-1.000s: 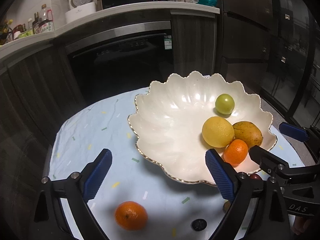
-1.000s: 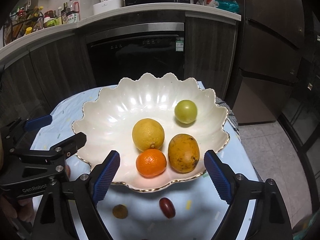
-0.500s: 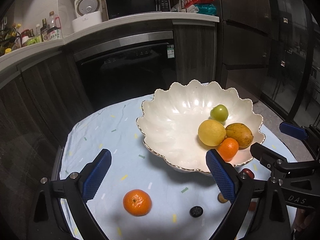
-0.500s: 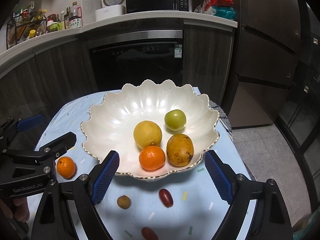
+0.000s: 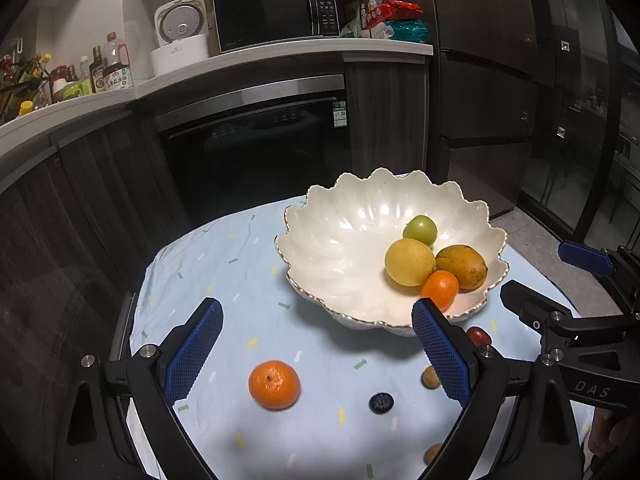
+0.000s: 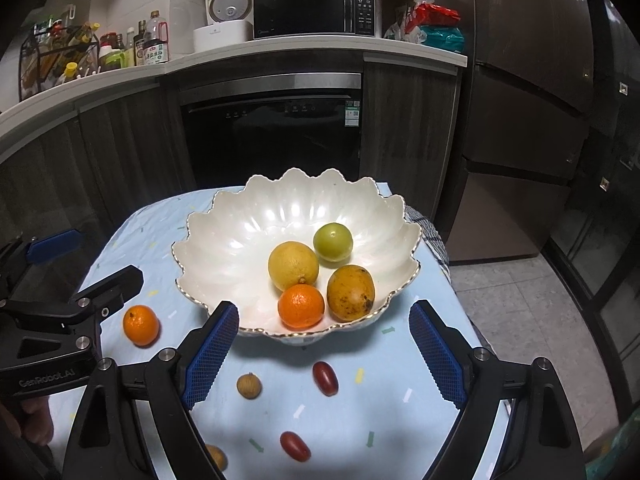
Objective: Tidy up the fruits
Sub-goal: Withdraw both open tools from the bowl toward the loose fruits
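Both grippers pulled back from bowl [image 6: 208,240] — jaws wide, empty.

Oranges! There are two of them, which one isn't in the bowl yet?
The orange lying alone on the blue tablecloth, in front of the left gripper. The other orange already sits inside the white bowl, touching the lemon.
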